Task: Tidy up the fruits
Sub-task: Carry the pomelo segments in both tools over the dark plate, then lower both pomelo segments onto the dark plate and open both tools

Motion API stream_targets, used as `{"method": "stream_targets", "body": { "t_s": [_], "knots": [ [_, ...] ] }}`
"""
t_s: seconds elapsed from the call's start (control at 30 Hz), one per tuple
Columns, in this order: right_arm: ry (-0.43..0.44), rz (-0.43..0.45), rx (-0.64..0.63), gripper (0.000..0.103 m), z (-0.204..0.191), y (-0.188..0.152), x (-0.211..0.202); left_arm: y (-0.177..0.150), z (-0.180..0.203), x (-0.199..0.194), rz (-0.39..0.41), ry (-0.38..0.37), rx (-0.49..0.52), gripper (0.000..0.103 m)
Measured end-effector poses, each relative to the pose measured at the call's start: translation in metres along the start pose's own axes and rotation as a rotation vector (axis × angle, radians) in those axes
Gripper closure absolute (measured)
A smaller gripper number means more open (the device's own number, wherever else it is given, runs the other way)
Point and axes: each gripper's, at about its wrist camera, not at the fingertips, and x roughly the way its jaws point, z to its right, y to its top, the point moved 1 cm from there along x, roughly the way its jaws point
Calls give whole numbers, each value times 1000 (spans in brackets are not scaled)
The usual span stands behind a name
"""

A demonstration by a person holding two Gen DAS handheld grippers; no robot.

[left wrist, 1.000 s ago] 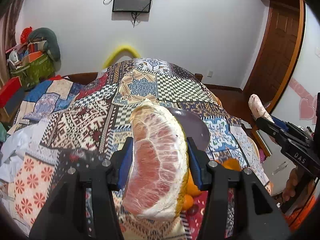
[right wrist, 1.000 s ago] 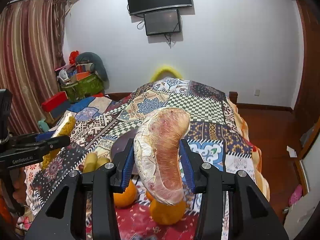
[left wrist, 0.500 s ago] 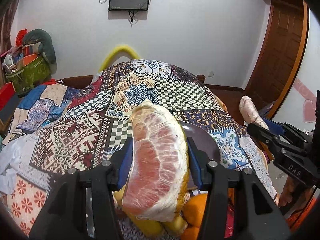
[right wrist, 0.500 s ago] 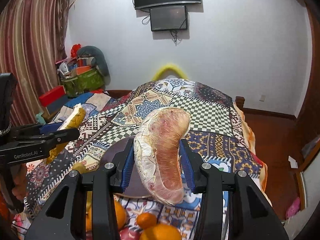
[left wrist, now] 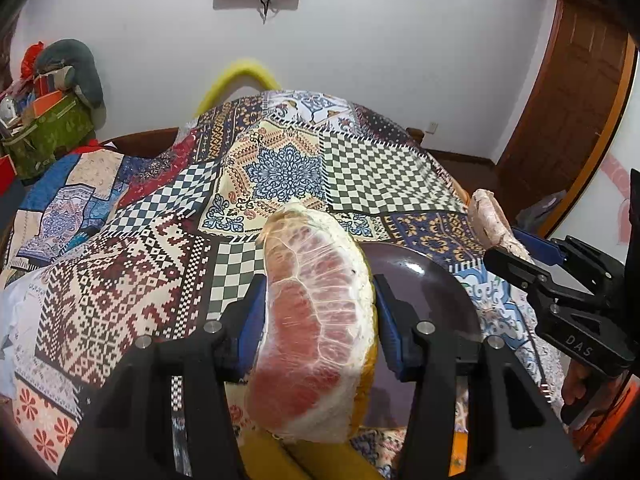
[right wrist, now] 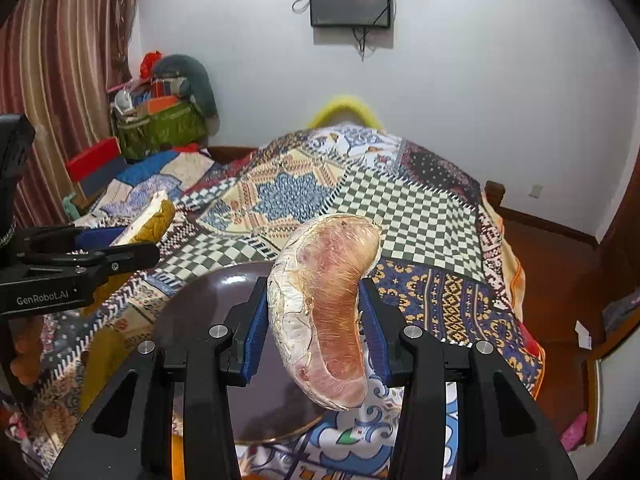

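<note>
My left gripper point(left wrist: 318, 324) is shut on a big pomelo wedge point(left wrist: 316, 328) with pink flesh and yellow rind, held above the near left edge of a dark purple plate point(left wrist: 424, 292). My right gripper point(right wrist: 312, 326) is shut on a peeled, curved pomelo segment point(right wrist: 328, 308), held over the same plate point(right wrist: 192, 320). Each gripper shows in the other's view: the right one point(left wrist: 520, 256) at the right with its segment point(left wrist: 486, 216), the left one point(right wrist: 132, 246) at the left with its wedge point(right wrist: 150, 218). Yellow fruit point(left wrist: 304, 458) lies below the left gripper.
The plate lies on a patchwork quilt point(left wrist: 288, 168) covering a bed. A pile of bags and boxes point(right wrist: 160, 120) stands at the back left by a striped curtain point(right wrist: 60, 80). A wooden door point(left wrist: 568, 92) and bare floor point(right wrist: 556, 264) are to the right.
Both grippers moved forward over the quilt with their pomelo pieces. The plate is now close under them, and the oranges have slid out of view below.
</note>
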Motion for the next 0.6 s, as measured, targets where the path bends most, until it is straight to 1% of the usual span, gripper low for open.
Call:
{"method": "stream_targets", "body": {
  "t_s": [0.33, 0.47, 0.6],
  "knots": [
    [16, -128, -72, 63, -2, -1, 47, 0, -1, 49, -114, -1, -1, 52],
    [30, -176, -97, 63, -6, -3, 59, 0, -1, 62, -139, 8, 4, 52],
    [25, -207, -124, 63, -7, -4, 68, 2, -3, 73, -178, -9, -8, 52]
  ]
}}
